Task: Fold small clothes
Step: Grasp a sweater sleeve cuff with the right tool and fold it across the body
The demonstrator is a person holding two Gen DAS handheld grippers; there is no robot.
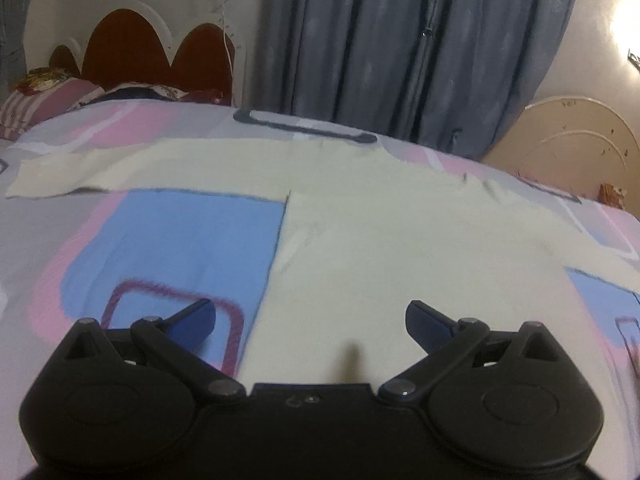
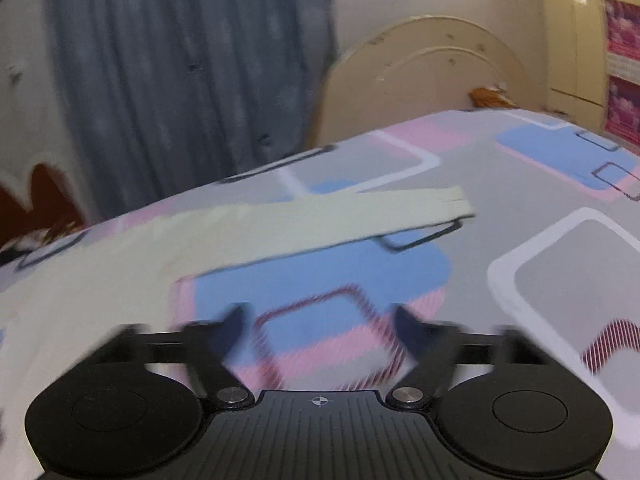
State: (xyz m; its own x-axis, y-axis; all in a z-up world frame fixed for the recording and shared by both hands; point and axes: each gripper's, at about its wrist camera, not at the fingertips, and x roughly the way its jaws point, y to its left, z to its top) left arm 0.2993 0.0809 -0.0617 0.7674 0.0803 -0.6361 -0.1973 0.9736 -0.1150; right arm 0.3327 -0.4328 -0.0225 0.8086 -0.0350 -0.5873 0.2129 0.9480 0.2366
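- Left gripper (image 1: 310, 326): fingers spread wide, nothing between them. It hangs above the near part of the garment, the left fingertip over the bedsheet's blue patch, the right over pale cloth.
- Right gripper (image 2: 318, 330): fingers spread wide and empty, motion-blurred, over bare bedsheet (image 2: 520, 184) just beside the garment.
- Garment (image 1: 400, 248): pale cream long-sleeved top, laid flat on the bed. In the left wrist view the body fills the field from 6 to 3 o'clock; one sleeve (image 1: 120, 168) runs out flat toward 10 o'clock. Light creasing near the side seam.
- In the right wrist view the other sleeve (image 2: 340, 216) extends straight toward 2 o'clock, cuff end squared off.
- Far field: grey-blue curtain (image 1: 400, 40) at 12 o'clock; pillows (image 1: 48, 96) and headboard (image 1: 132, 48) at 10 o'clock.
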